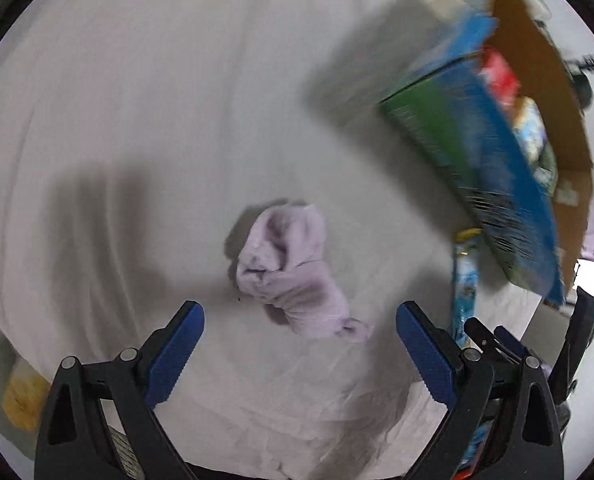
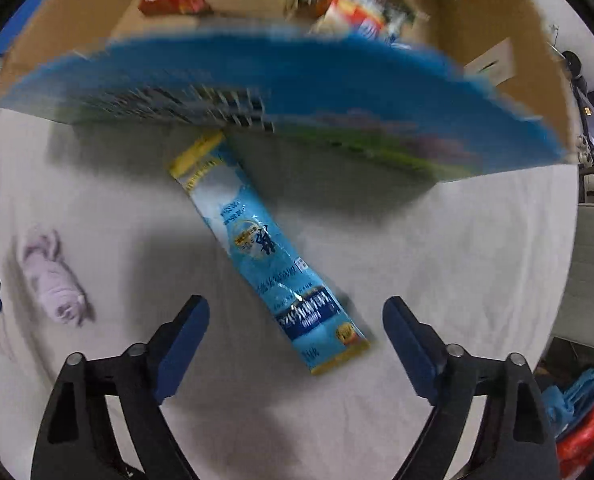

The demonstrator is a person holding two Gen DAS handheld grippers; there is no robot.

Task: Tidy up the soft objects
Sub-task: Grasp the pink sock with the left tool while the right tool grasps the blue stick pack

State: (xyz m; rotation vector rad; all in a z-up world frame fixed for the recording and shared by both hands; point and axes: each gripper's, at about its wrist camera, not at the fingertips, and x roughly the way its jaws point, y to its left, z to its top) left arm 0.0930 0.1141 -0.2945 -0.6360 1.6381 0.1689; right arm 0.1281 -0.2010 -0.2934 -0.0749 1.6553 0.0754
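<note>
1. Left gripper (image 1: 300,322): jaws spread wide, holding nothing. The lilac rolled sock (image 1: 293,272) lies on the white sheet (image 1: 137,120) just ahead of the pads, at about 12 o'clock from the tips, not touching either pad.
2. Right gripper (image 2: 296,320): jaws also spread wide and empty. The light-blue snack pouch (image 2: 263,248) lies flat on the sheet, running diagonally from 11 o'clock down toward 4 o'clock; its near end sits between the pads (contact: none that I can see).
3. Cardboard box (image 2: 497,20) with the blue printed flap (image 2: 277,84) fills the 12 o'clock side of the right view. The pouch's far end tucks under the flap's edge. In the left view the same box sits at 2 o'clock.
4. Inside the box: several packets, one red, one yellowish (blurred, can't read them). So some items look already stowed.
5. Left to do, as I judge it: sock and pouch are both out on the sheet, neither gripped. The sock shows at 9 o'clock in the right view, well apart from the pouch.
6. Progress: partway. Two visible items to go, both grasps not yet made. A yellow thing at 8 o'clock in the left view is off the sheet edge (can't identify it).
</note>
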